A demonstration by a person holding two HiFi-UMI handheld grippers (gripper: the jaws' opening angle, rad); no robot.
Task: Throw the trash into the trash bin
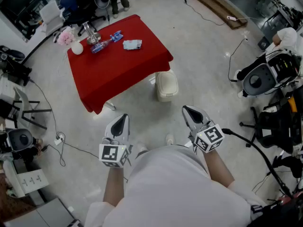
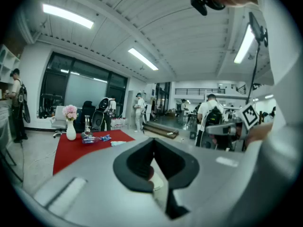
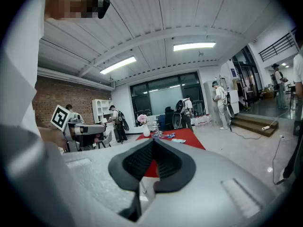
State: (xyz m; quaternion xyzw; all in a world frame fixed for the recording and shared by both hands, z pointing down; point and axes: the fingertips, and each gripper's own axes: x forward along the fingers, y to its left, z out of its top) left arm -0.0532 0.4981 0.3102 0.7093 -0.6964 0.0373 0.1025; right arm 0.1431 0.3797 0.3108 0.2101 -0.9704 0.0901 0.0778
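In the head view the left claw and right claw, both pressed together and empty, hang over bare floor well short of the trash bin beside the red worktop, where the trash lies; each gripper view shows touching tips, that worktop far ahead.

Ahead of me the red surface carries a vase far left, a glass stand, a blue packet and trash. The bin stands on the floor beside its near right corner.
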